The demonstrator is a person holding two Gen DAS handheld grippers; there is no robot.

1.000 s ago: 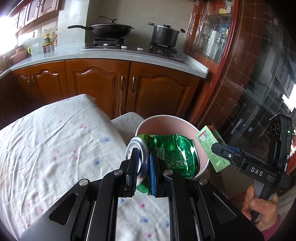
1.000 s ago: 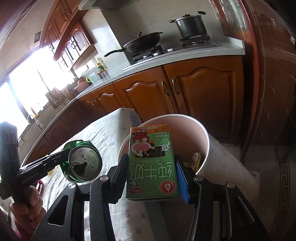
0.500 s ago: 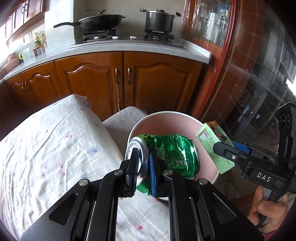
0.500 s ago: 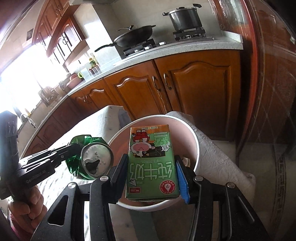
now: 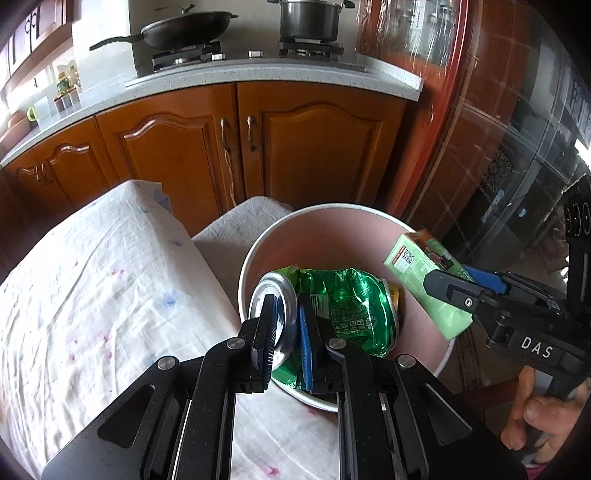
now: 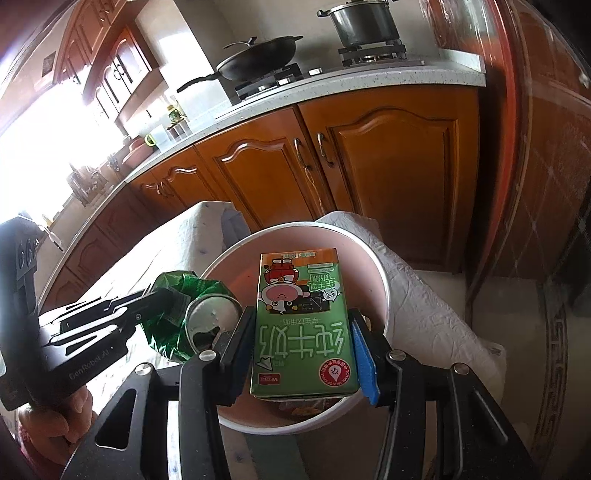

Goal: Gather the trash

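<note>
Can pinched in left tool, above bin

Left wrist view: looks forward and steeply down along its fingers from close above the pink bin, facing the wooden cabinets beyond it.
Right wrist view: equally close above the pink bin, tilted down, facing the same cabinets from further right.
Shared: bin, cabinets, stove with wok and pot; each view shows the other gripper.

One can, one carton, one bucket — two grippers.
</note>
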